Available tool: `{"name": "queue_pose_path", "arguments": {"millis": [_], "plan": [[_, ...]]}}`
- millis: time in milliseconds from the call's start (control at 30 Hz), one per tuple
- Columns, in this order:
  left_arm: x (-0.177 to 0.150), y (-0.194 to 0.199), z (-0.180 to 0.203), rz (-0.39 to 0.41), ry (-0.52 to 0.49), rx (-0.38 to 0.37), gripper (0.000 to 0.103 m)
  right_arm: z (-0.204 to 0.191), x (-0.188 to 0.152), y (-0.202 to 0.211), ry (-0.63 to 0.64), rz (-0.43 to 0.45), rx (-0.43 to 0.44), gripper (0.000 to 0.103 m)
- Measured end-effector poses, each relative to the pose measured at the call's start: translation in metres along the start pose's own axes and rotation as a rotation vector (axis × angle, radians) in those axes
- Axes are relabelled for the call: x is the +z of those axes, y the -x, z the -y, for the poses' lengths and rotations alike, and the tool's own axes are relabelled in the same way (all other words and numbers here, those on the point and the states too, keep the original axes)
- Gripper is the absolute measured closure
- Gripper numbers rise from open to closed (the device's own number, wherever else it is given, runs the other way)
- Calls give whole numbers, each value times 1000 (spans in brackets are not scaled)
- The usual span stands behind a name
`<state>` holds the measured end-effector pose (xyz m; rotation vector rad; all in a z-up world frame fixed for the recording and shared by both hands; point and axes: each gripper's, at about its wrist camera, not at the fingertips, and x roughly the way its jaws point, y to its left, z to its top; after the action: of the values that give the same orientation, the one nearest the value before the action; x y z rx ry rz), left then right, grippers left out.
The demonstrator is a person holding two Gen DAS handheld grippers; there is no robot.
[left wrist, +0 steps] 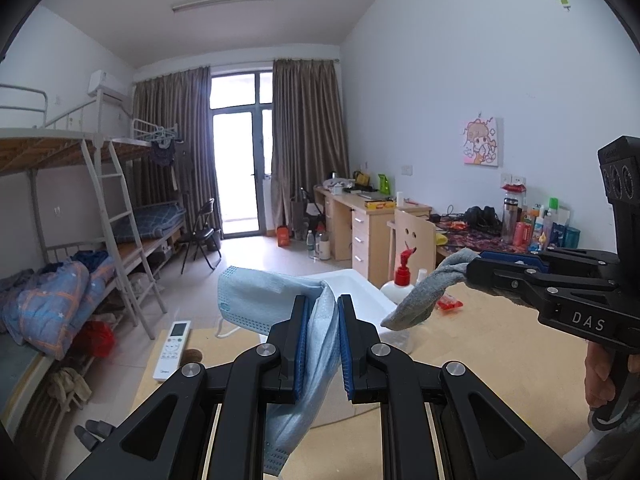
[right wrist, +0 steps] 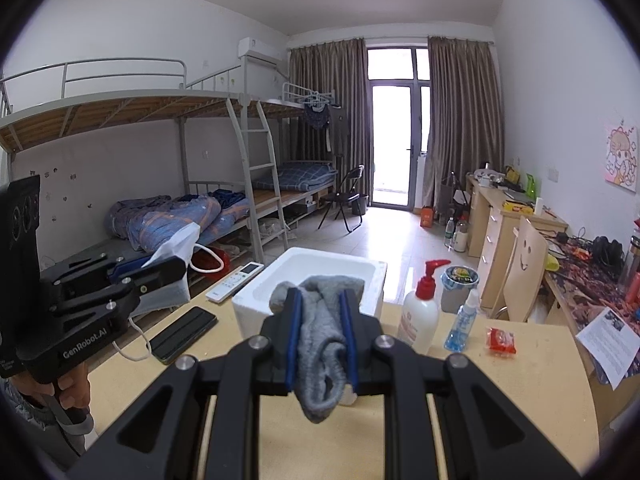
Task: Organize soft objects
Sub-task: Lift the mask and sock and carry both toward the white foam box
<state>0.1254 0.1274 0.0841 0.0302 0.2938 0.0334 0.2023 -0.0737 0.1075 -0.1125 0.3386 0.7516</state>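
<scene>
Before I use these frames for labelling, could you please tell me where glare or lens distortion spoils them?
Left wrist view: the balcony door is blown out white, walls bow, corners are vignetted black. Right wrist view: the same door glares, the bunk bed rails curve; the grey sock stays sharp.

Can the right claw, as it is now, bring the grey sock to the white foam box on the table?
Probably yes. The right claw is shut on the grey sock, and the white foam box sits open directly ahead. Nothing stands between them; the pump bottle is off to the side.
</scene>
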Motion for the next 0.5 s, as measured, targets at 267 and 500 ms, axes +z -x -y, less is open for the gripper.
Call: {"name": "queue_pose_path", "arguments": {"millis": [267, 500], "plan": [[13, -19, -8, -8, 2, 9, 88, 0, 11, -18, 9, -12, 0, 80], [18, -37, -15, -8, -6, 11, 88, 5, 17, -38, 7, -27, -6, 80]]}}
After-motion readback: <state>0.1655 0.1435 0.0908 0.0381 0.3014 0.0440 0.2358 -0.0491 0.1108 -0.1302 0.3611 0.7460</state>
